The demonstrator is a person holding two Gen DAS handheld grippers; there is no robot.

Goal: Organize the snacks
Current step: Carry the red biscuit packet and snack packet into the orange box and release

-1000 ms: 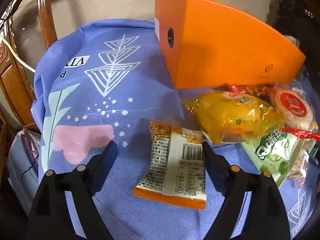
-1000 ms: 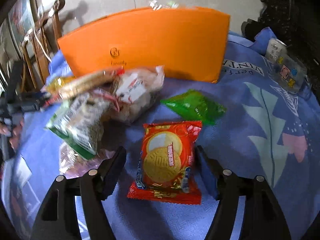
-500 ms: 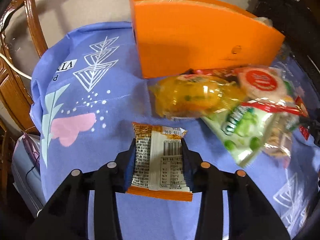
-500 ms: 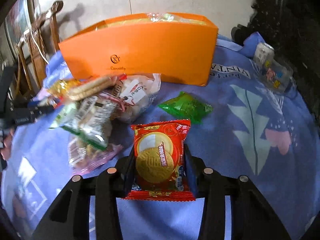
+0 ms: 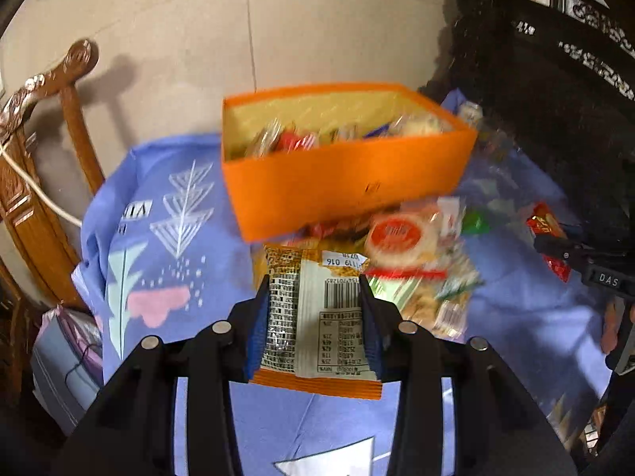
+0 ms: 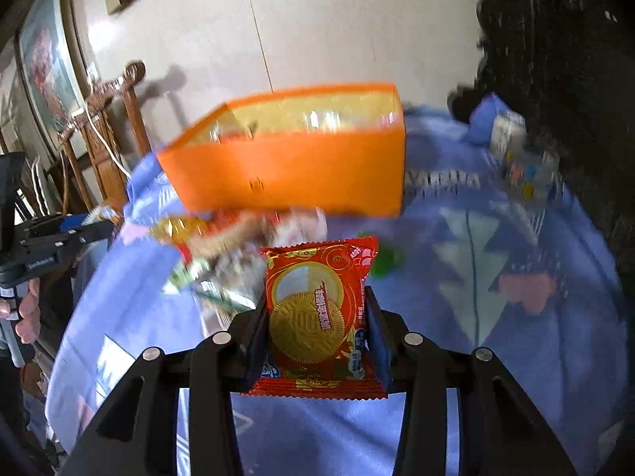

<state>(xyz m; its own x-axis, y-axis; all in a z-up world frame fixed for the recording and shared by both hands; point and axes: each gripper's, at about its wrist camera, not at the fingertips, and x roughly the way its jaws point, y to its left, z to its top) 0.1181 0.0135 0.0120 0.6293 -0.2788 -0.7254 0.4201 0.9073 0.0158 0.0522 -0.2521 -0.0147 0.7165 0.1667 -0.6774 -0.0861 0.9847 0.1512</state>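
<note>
- Here, the left tongs (image 5: 313,317) are clamped on an orange and white snack pack (image 5: 313,317), with one pad pressing each side of it.
- This pack shows its back, with a barcode and small print, and it hangs above the blue cloth (image 5: 166,246) on the desk.
- The right tongs (image 6: 317,317) are clamped on a red cookie pack (image 6: 319,309) in the same way, one pad on each side.
- The red pack shows a round gold cookie on its front, and it too is up off the cloth.
- An orange box (image 5: 337,182) stands open on the cloth, past both packs.
- Some snacks already lie inside the box, but they are too blurry to tell apart.
- A pile of loose snacks (image 5: 412,261) lies on the cloth just in front of the box, between the two tongs.
- In that pile there is a round red and white pack (image 5: 397,234) near the top.
- A small green pack (image 6: 383,263) lies on the cloth beside the red cookie pack, partly hidden behind it.
- In the right view, the person's left hand (image 6: 24,313) shows at the far left edge, holding the handle of the other tool.
- A wooden chair (image 5: 51,150) stands next to the desk on the left side.
- A small clear box with bright bits (image 6: 528,170) sits near the far right edge of the cloth.
</note>
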